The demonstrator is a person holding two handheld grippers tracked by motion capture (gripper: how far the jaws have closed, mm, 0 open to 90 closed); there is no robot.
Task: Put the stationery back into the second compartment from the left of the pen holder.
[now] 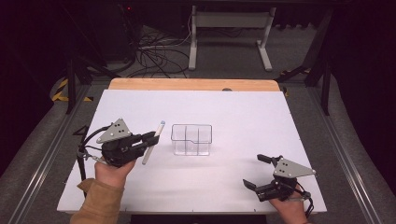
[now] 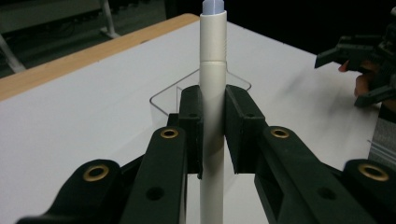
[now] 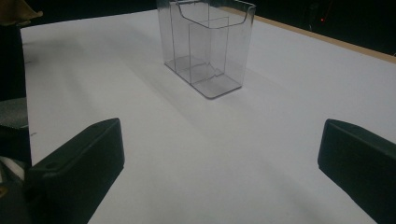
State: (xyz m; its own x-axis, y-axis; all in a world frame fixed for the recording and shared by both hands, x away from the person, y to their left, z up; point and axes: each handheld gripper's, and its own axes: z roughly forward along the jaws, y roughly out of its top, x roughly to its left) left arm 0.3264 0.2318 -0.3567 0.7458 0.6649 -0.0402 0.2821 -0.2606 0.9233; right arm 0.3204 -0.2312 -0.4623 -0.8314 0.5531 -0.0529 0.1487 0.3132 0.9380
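A white pen (image 1: pixel 154 140) with a pale blue tip is clamped between the jaws of my left gripper (image 1: pixel 150 139), at the left of the white table. In the left gripper view the pen (image 2: pixel 213 46) stands upright between the closed pads, and my left gripper (image 2: pixel 214 107) is shut on its barrel. A clear plastic organiser (image 1: pixel 191 139) with inner dividers stands empty at the table's middle, just right of the pen. My right gripper (image 1: pixel 257 171) rests open near the front right edge. In the right gripper view its jaws (image 3: pixel 219 158) are spread wide, with the organiser (image 3: pixel 205 46) farther ahead.
The white table top (image 1: pixel 233 112) has a wooden strip (image 1: pixel 194 84) along its far edge. Behind it stand a white desk frame (image 1: pixel 229 37) and loose cables (image 1: pixel 154 51) on the floor. The organiser's rim (image 2: pixel 163 105) shows just behind the left jaws.
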